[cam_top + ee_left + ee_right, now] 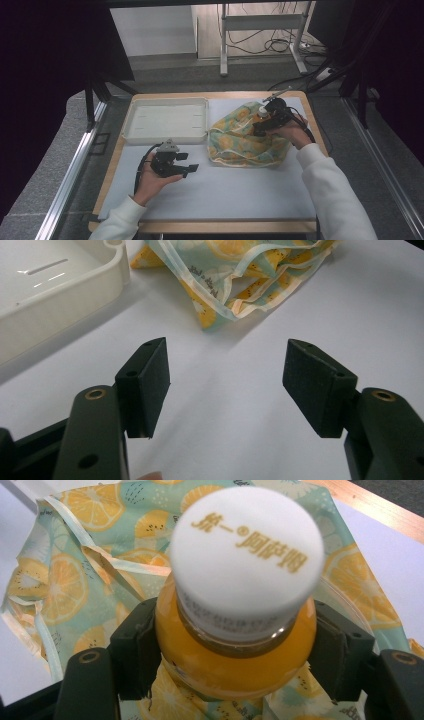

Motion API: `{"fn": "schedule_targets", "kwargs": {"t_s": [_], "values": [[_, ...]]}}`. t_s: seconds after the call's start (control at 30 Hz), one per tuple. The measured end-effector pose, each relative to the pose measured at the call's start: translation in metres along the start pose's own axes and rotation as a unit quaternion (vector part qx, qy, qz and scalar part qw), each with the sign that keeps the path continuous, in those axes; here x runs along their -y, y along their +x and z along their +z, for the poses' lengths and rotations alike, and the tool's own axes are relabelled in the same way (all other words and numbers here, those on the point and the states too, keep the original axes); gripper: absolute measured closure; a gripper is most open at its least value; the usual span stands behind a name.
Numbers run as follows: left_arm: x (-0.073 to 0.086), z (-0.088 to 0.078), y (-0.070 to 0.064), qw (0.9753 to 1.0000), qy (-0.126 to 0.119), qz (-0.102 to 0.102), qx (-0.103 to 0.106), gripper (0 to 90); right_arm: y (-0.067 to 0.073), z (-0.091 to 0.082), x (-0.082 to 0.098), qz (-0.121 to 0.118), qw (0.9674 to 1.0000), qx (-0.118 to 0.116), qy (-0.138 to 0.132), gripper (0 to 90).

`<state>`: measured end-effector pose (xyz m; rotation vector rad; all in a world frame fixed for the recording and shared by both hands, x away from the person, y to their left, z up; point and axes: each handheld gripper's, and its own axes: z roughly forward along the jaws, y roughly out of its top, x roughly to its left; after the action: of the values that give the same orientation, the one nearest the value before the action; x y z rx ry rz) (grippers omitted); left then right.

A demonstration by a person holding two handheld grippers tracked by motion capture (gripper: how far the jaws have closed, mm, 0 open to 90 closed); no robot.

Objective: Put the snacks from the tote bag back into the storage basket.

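Forearms in white sleeves come in at the bottom of the high view. From the lemon-print bag (247, 135), the left gripper (190, 168) hovers to the left, over the bare mat, and the tray (165, 119) lies just beside the bag's left edge. The right gripper (261, 129) reaches into the bag's far side.

Left gripper view: the jaws stand wide apart with nothing between them, the bag (240, 275) lies ahead.

Right gripper view: the jaws hold the shoulder of the orange bottle (235, 655), below its white cap (247, 555), inside the bag. I judge the rounded shoulder may slip if lifted, and the loose cloth may catch and drag along, because the other gripper does not hold it.
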<state>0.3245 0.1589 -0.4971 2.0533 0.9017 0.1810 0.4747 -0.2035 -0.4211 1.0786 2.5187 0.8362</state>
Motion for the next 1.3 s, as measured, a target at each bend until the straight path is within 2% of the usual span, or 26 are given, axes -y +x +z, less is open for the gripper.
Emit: {"fn": "schedule_targets", "kwargs": {"t_s": [0.2, 0.5, 0.93, 1.13, 1.3], "values": [[0.0, 0.0, 0.0, 1.0, 0.0, 0.0, 0.0, 35.6, 0.002, -0.01, -0.004, -0.01, 0.9999, -0.005, -0.009, 29.8], [0.0, 0.0, 0.0, 1.0, 0.001, -0.001, -0.001, 35.9, 0.007, -0.034, -0.011, -0.02, 0.9994, -0.009, -0.028, 29.9], [0.0, 0.0, 0.001, 1.0, 0.002, 0.0, -0.001, 35.7, 0.014, -0.069, -0.026, -0.023, 0.9978, -0.02, -0.059, 29.9], [0.001, -0.001, 0.004, 1.0, 0.001, -0.005, -0.004, 35.7, 0.019, -0.077, -0.031, -0.03, 0.9969, -0.025, -0.068, 29.9], [0.001, 0.0, 0.002, 1.0, 0.001, -0.003, -0.002, 35.6, 0.023, -0.078, -0.036, -0.032, 0.9965, -0.032, -0.071, 29.9]]}}
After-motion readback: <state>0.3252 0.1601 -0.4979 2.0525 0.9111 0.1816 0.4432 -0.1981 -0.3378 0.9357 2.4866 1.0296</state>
